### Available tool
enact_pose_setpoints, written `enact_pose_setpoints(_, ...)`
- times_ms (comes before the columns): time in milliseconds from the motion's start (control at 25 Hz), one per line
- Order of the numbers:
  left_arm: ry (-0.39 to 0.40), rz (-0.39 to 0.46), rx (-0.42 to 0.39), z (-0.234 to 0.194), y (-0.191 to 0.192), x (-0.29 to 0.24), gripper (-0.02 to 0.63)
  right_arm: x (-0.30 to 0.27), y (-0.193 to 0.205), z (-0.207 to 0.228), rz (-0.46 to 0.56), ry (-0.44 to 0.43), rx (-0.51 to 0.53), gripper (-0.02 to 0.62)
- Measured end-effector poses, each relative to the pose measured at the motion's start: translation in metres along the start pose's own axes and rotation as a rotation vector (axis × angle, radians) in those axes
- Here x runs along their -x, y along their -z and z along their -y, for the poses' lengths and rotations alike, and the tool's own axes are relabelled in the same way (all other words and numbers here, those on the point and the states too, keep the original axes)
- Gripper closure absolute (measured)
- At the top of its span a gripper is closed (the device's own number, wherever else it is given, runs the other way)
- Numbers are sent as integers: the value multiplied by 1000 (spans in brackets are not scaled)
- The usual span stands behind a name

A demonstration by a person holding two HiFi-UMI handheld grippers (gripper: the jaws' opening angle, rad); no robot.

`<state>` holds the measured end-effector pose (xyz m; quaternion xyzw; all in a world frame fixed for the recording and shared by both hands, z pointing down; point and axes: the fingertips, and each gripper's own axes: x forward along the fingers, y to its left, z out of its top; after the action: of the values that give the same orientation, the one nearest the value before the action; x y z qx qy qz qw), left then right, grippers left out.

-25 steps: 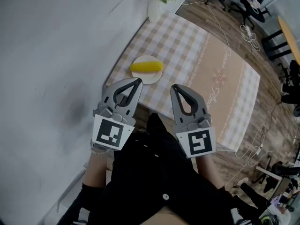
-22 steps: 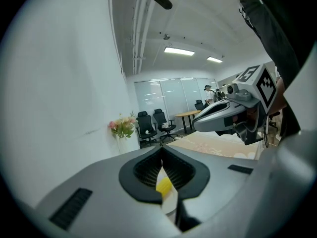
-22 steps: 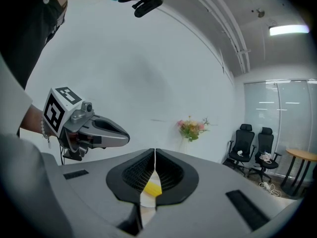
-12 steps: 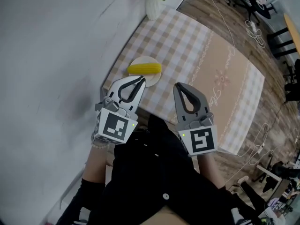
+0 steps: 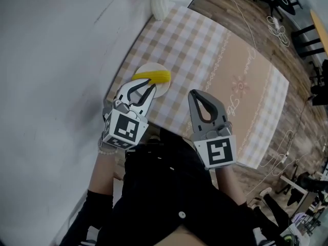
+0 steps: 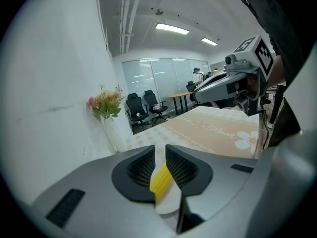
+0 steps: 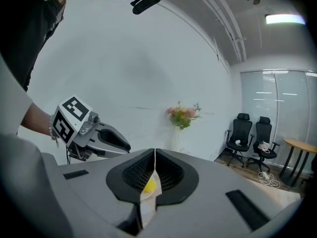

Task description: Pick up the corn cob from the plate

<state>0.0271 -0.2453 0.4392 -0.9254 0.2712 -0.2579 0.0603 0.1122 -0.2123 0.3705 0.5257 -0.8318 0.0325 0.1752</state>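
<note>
Corn cob (image 5: 152,76) on near-left plate (image 5: 162,90): our left gripper (image 5: 152,87), jaws just opening, empty, gap too slim, may knock it off; right gripper (image 5: 198,94) shut.

The table (image 5: 230,60) is viewed steeply from above in the head view. Both gripper views are taken low along the jaws, near the plate (image 5: 162,90); plate and vase (image 5: 159,4) are shared by all three.
</note>
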Motion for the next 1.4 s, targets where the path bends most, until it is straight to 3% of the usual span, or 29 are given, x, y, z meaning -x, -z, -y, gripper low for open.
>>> enact_pose_setpoints(280,77,-73,5,3,18,-26,440,-4,8,14,-17,-4,-11,552)
enact_pose_setpoints(640,167,-227,-141,4,55,-63,360,-9,19,27,-37,-7,-30,552)
enact_pose_setpoints(1040,267,-355,-175,7,102,-98,341,-17,25,38,-58,-12,-42,552)
enact_pose_setpoints(1400,334,-405,-123,11,126,-117,337,-23,31,44,-76,-21,-50,552)
